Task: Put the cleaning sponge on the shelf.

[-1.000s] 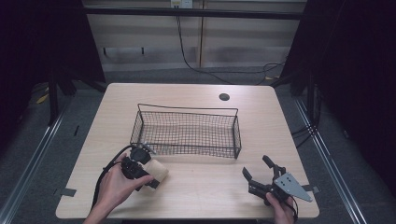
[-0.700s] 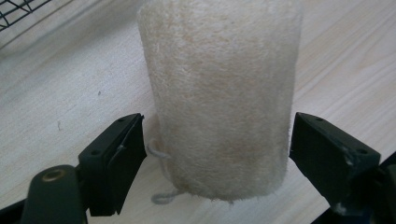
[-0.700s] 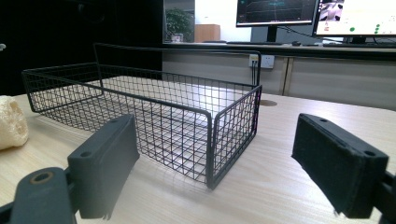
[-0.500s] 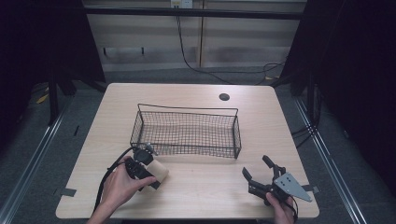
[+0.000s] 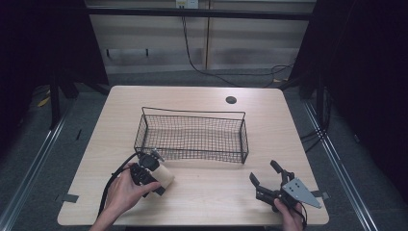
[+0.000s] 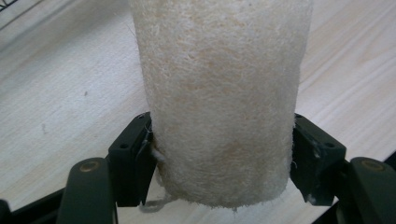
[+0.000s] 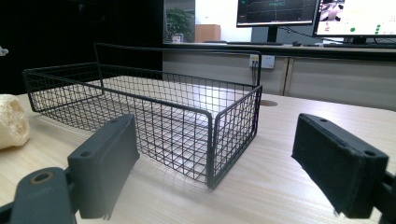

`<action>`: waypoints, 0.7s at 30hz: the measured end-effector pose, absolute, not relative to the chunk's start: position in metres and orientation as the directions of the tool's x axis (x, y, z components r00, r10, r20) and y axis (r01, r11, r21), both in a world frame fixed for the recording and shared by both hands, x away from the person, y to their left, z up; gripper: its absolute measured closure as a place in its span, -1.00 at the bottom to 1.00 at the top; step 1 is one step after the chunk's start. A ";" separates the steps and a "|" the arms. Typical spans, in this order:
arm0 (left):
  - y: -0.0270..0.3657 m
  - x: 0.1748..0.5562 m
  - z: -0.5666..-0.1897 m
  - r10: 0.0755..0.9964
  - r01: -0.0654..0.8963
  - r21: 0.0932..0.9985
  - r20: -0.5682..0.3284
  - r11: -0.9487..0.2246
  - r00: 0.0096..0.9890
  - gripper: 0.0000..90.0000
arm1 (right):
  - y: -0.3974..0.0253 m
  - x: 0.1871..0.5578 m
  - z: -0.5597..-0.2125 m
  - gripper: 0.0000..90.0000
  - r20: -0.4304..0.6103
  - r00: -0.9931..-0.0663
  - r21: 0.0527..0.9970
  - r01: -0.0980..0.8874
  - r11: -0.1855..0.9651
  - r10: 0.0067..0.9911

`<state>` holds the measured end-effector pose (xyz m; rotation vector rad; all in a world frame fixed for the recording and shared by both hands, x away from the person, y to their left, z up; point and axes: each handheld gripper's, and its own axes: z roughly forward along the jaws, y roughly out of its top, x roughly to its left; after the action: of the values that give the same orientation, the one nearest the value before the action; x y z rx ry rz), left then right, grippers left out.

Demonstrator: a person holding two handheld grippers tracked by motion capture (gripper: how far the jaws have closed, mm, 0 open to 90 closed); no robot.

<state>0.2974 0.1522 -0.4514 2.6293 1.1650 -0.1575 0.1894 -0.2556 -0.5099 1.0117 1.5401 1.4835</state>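
Spanning the scene, the worktop (image 5: 202, 192) leaves bare wood along its near edge, between the two grippers. The wire basket (image 5: 192, 137) sits mid-worktop. The loofah (image 5: 162, 176) lies just in front of the basket's left corner, long axis angled toward the near right, clamped by the left gripper (image 5: 153, 179). The right gripper (image 5: 264, 174) rests near the right edge, jaws apart.

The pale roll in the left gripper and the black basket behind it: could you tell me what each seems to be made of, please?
The pale roll looks like dried loofah or a similar plant fibre: matte, cream, coarse matted strands with loose threads at its end. The basket appears to be thin metal wire with a black coating: an open welded grid with a thicker rim.
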 end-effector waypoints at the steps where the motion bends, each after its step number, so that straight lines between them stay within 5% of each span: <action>1: 0.152 0.297 -0.451 0.712 0.740 0.192 -0.203 -0.644 0.672 -0.28 | -0.256 0.189 -0.510 -0.70 0.004 -0.400 0.999 0.038 0.012 0.916; 21: 0.170 0.299 -0.433 0.699 0.762 0.251 -0.304 -0.597 0.647 -0.28 | -0.256 0.190 -0.510 -0.70 0.006 -0.400 0.999 0.040 0.011 0.917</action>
<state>0.2986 0.1701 -0.4334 2.5108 1.1601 -0.2465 0.1895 -0.2557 -0.5099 1.0148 1.5405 1.4837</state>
